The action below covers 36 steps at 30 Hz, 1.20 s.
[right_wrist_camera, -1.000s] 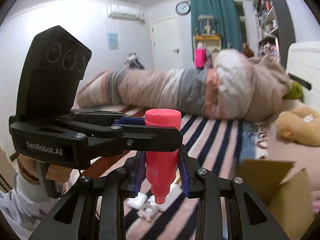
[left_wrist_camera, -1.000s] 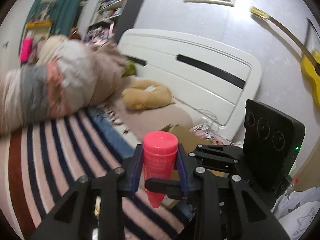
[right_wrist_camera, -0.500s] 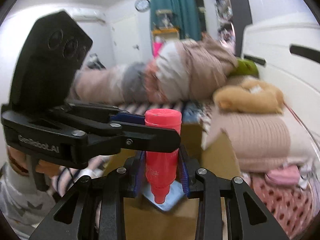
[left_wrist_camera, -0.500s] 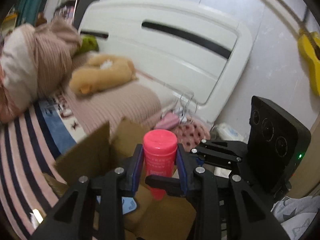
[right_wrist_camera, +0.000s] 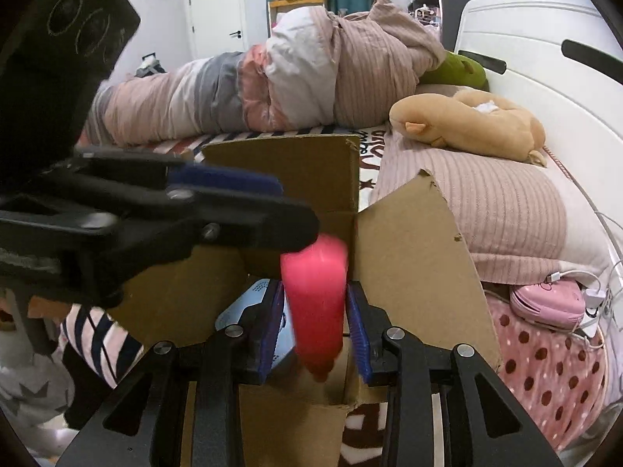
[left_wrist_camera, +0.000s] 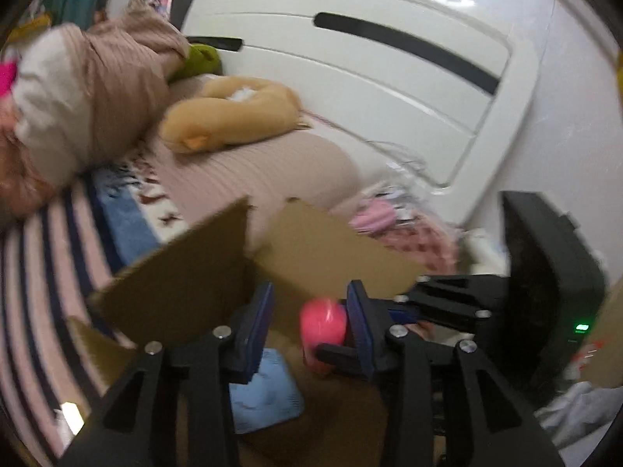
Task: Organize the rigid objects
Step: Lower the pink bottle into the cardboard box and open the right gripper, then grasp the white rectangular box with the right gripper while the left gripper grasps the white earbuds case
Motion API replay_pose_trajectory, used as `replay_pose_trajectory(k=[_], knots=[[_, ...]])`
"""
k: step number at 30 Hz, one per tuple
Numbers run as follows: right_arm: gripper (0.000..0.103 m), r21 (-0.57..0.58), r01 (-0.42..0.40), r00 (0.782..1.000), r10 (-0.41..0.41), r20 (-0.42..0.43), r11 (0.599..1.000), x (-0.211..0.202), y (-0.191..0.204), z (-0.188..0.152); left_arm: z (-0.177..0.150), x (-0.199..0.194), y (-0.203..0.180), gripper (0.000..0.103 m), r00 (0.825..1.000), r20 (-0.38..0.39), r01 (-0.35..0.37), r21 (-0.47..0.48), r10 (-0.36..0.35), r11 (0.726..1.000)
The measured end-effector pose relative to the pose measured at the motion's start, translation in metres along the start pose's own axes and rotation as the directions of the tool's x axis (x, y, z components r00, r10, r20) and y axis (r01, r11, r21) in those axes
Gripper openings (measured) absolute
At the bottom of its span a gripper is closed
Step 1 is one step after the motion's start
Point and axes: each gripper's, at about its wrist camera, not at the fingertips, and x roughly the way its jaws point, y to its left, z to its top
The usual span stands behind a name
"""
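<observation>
Two grippers meet over an open cardboard box [left_wrist_camera: 187, 288] on the bed. Left wrist view: the left gripper [left_wrist_camera: 307, 319] has just widened its jaws, and the pink bottle [left_wrist_camera: 323, 327], clamped squarely a second ago, now sits blurred against the right-hand pad with a clear gap to the left one, lower centre of frame. A blue item [left_wrist_camera: 264, 393] lies in the box below. Striped bedding filled the background earlier; now the box does.

Right wrist view: the right gripper [right_wrist_camera: 315, 327] has likewise just eased apart. The pink bottle [right_wrist_camera: 315, 307], blurred and tilted, stands between its pads at lower centre, over the cardboard box [right_wrist_camera: 412, 257]; whether either pad presses it I cannot tell.
</observation>
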Motion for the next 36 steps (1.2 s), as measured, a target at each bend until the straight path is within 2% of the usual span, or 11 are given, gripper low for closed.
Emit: replay_pose_trajectory(k=[2, 3, 5, 6, 11, 13, 17, 21, 27, 31, 36], knots=[[0.039, -0.012, 0.004, 1.000, -0.004, -0.001, 1.000, 0.001, 0.005, 0.002, -0.002, 0.003, 0.003, 0.042, 0.998, -0.014, -0.057, 0.018, 0.057, 0.998], [0.040, -0.020, 0.002, 1.000, -0.002, -0.001, 1.000, 0.001, 0.008, 0.003, -0.003, 0.003, 0.007, 0.043, 0.999, -0.016, -0.048, 0.007, 0.048, 0.999], [0.040, -0.024, 0.010, 1.000, -0.010, -0.002, 1.000, 0.001, 0.010, 0.004, -0.005, -0.008, 0.015, 0.052, 1.000, 0.012, 0.027, -0.042, -0.027, 0.999], [0.041, -0.020, 0.012, 1.000, -0.012, 0.002, 1.000, 0.000, 0.011, 0.005, -0.005, -0.013, 0.017, 0.056, 0.999, 0.025, 0.036, -0.047, -0.035, 0.998], [0.044, -0.019, 0.011, 0.999, -0.011, 0.046, 1.000, -0.015, 0.020, 0.013, -0.009, -0.057, 0.030, 0.058, 0.993, 0.090, 0.079, -0.092, -0.070, 0.993], [0.044, -0.040, -0.010, 0.997, 0.013, 0.077, 0.999, -0.026, 0.032, 0.018, -0.016, -0.083, 0.038, 0.062, 0.992, 0.120, 0.048, -0.109, -0.035, 0.993], [0.044, -0.097, -0.097, 0.986, 0.109, 0.127, 0.991, -0.040, 0.068, 0.032, -0.038, -0.129, 0.060, 0.064, 0.986, 0.152, -0.040, -0.144, 0.062, 0.989], [0.044, -0.166, -0.189, 0.967, 0.212, 0.138, 0.968, -0.041, 0.118, 0.043, -0.075, -0.169, 0.097, 0.064, 0.971, 0.158, -0.145, -0.219, 0.182, 0.965], [0.044, -0.193, -0.319, 0.944, 0.330, 0.025, 0.928, -0.001, 0.188, 0.041, -0.139, -0.201, 0.146, 0.064, 0.950, 0.118, -0.238, -0.323, 0.289, 0.916], [0.044, -0.123, -0.368, 0.930, 0.360, -0.080, 0.922, 0.046, 0.210, 0.027, -0.178, -0.201, 0.173, 0.064, 0.950, 0.069, -0.256, -0.378, 0.303, 0.890], [0.044, 0.053, -0.290, 0.933, 0.295, -0.207, 0.956, 0.118, 0.203, 0.005, -0.218, -0.177, 0.191, 0.064, 0.968, 0.006, -0.227, -0.414, 0.252, 0.882]])
